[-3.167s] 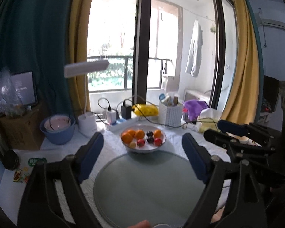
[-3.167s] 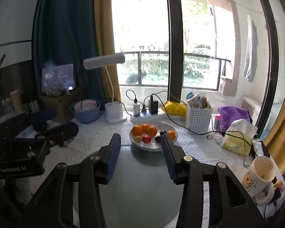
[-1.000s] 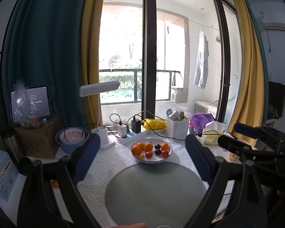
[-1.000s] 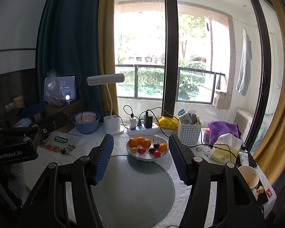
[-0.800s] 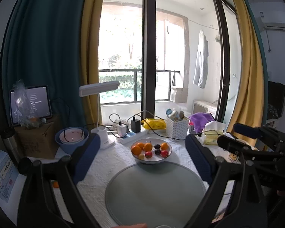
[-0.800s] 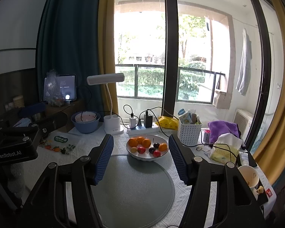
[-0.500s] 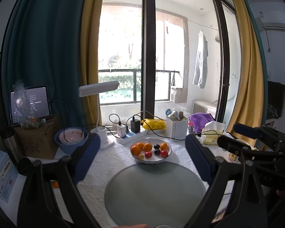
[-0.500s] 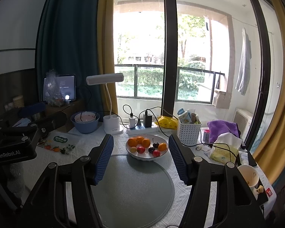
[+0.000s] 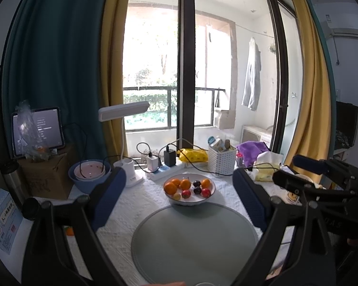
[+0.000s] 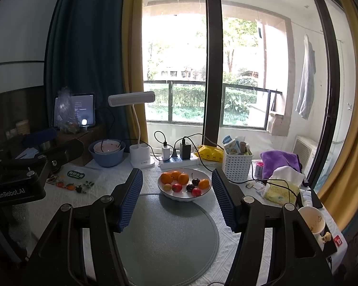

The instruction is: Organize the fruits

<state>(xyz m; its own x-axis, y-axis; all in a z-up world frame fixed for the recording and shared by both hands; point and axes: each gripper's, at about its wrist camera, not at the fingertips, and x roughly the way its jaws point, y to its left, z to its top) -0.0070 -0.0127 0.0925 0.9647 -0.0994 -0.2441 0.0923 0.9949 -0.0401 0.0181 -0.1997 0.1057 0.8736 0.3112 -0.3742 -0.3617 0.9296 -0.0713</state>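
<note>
A white bowl (image 9: 208, 196) (image 10: 204, 197) holds oranges (image 9: 170, 187) (image 10: 166, 178), red fruits (image 9: 186, 193) (image 10: 176, 187), dark plums (image 9: 197, 190) (image 10: 190, 187) and a small yellow fruit (image 10: 166, 186). It stands at the far edge of a round grey-green mat (image 9: 193, 240) (image 10: 164, 236). My left gripper (image 9: 179, 195) is open and empty, held above the mat's near side. My right gripper (image 10: 176, 197) is open and empty, short of the bowl. Each gripper shows at the edge of the other's view.
Behind the bowl are a power strip with chargers (image 10: 176, 159), a white desk lamp (image 10: 140, 157), a blue bowl (image 10: 107, 153), a white basket (image 10: 237, 166) and a tissue pack (image 10: 280, 188). A mug (image 10: 312, 221) stands at the right edge. Stickers (image 10: 71, 181) lie at the left.
Since three seconds ago both grippers have pulled back and risen, and the right gripper's jaws have spread wider. Over the last second nothing has visibly moved.
</note>
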